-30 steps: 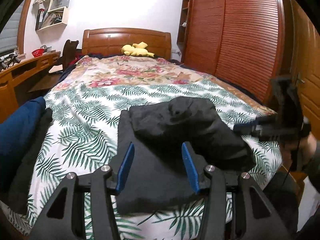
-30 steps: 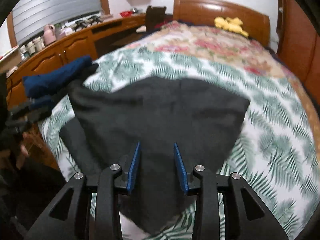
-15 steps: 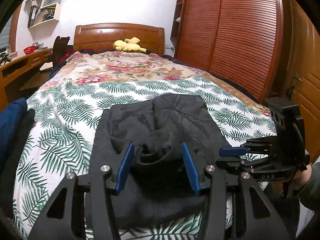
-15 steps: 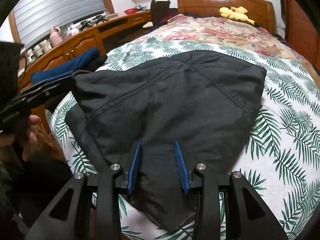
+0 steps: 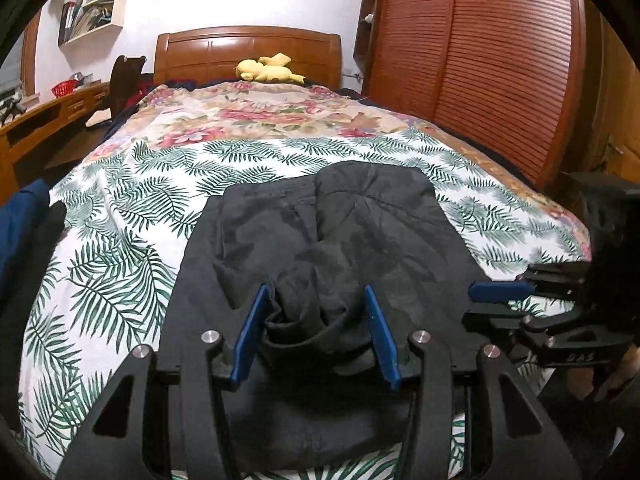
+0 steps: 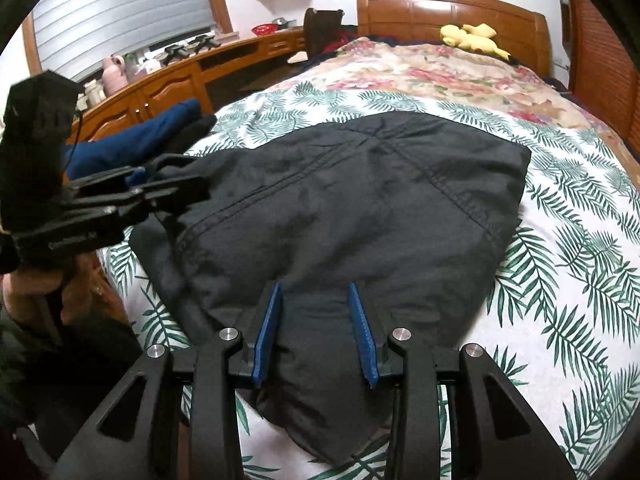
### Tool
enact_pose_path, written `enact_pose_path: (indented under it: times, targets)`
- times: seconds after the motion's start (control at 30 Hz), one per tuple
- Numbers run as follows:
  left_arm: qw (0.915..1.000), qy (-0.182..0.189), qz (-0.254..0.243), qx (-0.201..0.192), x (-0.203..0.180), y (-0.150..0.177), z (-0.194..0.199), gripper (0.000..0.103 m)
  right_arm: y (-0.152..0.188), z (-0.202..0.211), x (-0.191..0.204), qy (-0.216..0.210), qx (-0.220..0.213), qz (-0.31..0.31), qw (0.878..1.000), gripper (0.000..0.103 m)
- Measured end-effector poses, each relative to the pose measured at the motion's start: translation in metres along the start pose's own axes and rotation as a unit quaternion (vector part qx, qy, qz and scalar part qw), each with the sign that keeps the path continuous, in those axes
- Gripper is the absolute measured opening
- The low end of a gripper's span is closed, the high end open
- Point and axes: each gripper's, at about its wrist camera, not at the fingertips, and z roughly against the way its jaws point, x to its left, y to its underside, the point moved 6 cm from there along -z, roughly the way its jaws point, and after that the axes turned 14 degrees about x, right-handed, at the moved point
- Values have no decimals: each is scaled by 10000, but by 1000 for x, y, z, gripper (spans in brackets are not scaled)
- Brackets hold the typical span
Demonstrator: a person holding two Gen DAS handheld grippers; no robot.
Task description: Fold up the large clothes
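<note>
A large black garment [image 5: 328, 240] lies partly folded near the foot of the bed, and shows in the right wrist view [image 6: 360, 208] too. My left gripper [image 5: 316, 316] is open, with a bunched fold of the cloth between its blue pads. My right gripper [image 6: 316, 316] is open over the garment's near edge, cloth lying between its fingers. In the right wrist view the left gripper [image 6: 176, 188] sits at the garment's left corner. In the left wrist view the right gripper [image 5: 500, 292] sits at the garment's right edge.
The bed has a palm-leaf sheet [image 5: 120, 248] and a floral cover [image 5: 272, 116] further back. A yellow plush toy [image 5: 268, 70] lies by the headboard. Blue and dark clothes [image 6: 152, 132] are piled at the bed's left edge. A wooden desk [image 6: 168, 80] stands left, a wardrobe [image 5: 480, 60] right.
The garment's upper layer has been brought over and laid down on the bed. Both grippers have come lower and closer to its near edge.
</note>
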Motion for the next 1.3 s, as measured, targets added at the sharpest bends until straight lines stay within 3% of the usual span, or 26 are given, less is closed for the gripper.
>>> enact_pose_path:
  times: [0.07, 0.13, 0.23, 0.4, 0.57, 0.7, 0.9, 1.13, 1.3]
  targets:
    - [10000, -5, -98, -3, -3, 0, 0, 42, -1, 3, -3, 45, -21, -38, 10000, 40]
    - [9998, 53, -181, 41, -7, 1, -1, 21, -1, 6, -4, 153, -41, -40, 9999, 43]
    - [9997, 81, -245, -14, -10, 1, 3, 9, -2, 11, -9, 320, -105, -41, 9994, 44]
    - [9989, 113, -181, -425, -3, -1, 33, 7, -5, 17, -18, 268, -134, -178, 9994, 45]
    - [9965, -87, 147, -822, 33, 1, 67, 6, -12, 23, -12, 231, -201, -52, 9995, 45]
    - [9962, -294, 466, -678, 68, 13, 72, 6, -19, 24, 4, 116, -217, 136, 9996, 45]
    - [9964, -564, 491, -402, 80, 29, 61, 6, -22, -1, 22, 99, 61, 425, 9990, 46]
    - [9968, -619, 479, -178, 87, 38, 49, 6, -28, -12, 15, -32, 193, 375, 9991, 49]
    - [9970, -605, 468, -90, 87, 42, 44, 7, -53, -5, -8, 318, -73, 291, 9990, 49]
